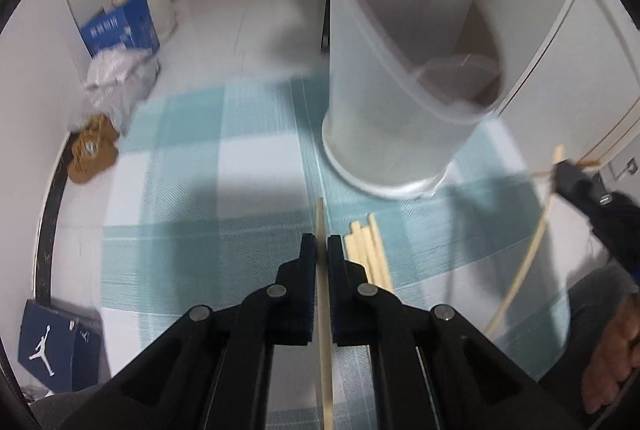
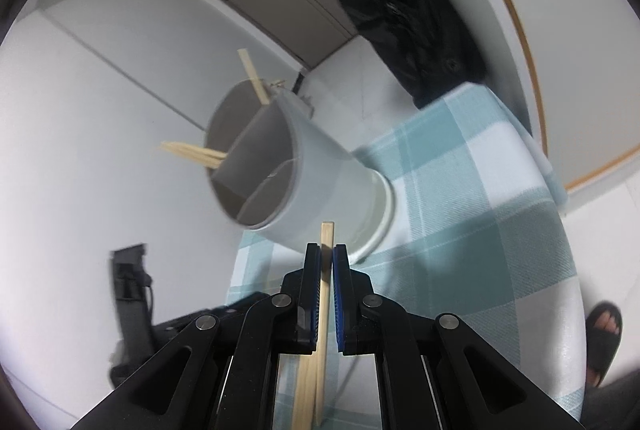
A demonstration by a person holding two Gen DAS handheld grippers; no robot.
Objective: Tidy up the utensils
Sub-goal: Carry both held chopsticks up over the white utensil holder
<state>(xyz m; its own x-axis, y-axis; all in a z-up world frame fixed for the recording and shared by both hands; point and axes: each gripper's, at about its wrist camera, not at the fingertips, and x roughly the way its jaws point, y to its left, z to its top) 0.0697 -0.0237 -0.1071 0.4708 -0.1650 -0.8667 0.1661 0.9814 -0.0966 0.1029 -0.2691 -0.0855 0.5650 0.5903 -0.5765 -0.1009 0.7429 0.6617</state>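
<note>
Chopstick (image 1: 320,226) clamped between left jaws

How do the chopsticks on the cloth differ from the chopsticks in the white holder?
The chopsticks on the cloth lie flat, bunched side by side; the chopsticks in the holder lean out over the white holder's rim, spread into separate compartments. Both are pale wood.

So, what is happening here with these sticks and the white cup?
A person is sorting wooden chopsticks into a white divided holder on a checked cloth. The left hand-held gripper is shut on one chopstick. The right hand-held gripper is shut on another chopstick. Some already stand in the holder; a few loose chopsticks lie on the cloth.
</note>
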